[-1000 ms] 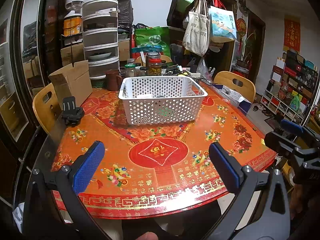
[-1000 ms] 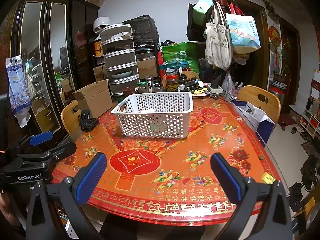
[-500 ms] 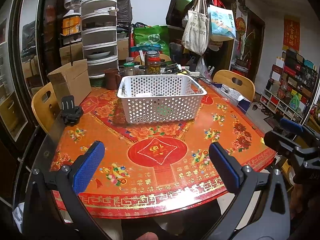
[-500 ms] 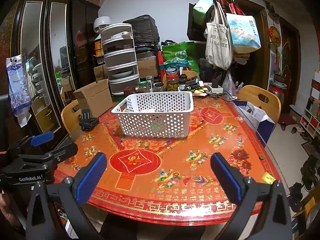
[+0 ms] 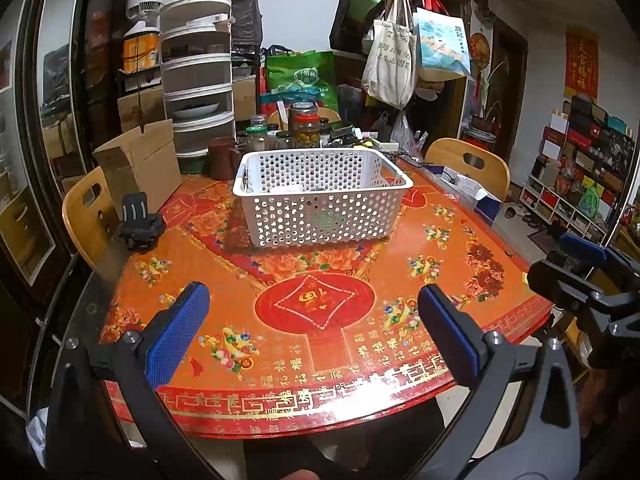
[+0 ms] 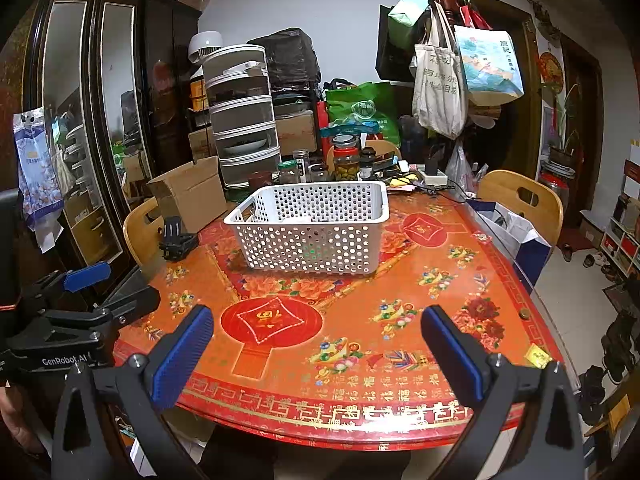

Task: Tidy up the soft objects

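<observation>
A white perforated basket [image 5: 320,196] stands on the red patterned table [image 5: 312,320], far of centre; it also shows in the right wrist view [image 6: 312,232]. Pale and dark items lie inside it, mostly hidden by its walls. My left gripper [image 5: 314,328] is open and empty, held above the table's near edge. My right gripper [image 6: 316,344] is open and empty, also above the near edge, to the right of the left one. Each gripper shows at the side of the other's view.
A black clamp mount [image 5: 140,228] sits on the table's left. A cardboard box [image 5: 140,164], a stacked food cover [image 5: 198,76] and several jars [image 5: 306,128] crowd the far edge. Wooden chairs [image 5: 468,164] stand left and right. A coat rack with bags [image 6: 448,68] stands behind.
Both grippers stay open and nearly still. The left wrist view has drifted slightly, and the basket sits a little higher in it.
</observation>
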Demonstrator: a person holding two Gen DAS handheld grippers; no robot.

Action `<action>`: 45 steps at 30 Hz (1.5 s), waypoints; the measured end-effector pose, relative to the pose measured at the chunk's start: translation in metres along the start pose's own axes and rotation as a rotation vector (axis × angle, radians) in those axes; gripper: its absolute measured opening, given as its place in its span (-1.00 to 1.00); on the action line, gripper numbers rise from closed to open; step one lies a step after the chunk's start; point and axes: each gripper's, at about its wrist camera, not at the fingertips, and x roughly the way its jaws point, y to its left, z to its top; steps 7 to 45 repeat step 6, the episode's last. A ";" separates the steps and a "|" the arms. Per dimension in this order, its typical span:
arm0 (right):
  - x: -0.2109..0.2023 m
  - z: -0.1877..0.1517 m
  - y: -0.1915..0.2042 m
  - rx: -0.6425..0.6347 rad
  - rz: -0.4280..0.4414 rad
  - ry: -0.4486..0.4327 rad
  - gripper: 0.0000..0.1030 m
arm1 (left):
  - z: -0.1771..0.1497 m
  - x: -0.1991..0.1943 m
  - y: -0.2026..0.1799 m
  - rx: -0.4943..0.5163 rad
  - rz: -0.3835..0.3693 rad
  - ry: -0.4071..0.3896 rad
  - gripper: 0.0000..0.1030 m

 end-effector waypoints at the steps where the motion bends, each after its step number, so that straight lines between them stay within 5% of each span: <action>1: 0.001 -0.002 0.001 -0.001 0.002 0.001 1.00 | 0.000 -0.001 0.000 0.000 -0.005 -0.004 1.00; 45: 0.004 -0.006 0.005 -0.003 0.012 0.004 1.00 | 0.002 0.001 0.004 -0.002 -0.002 -0.001 1.00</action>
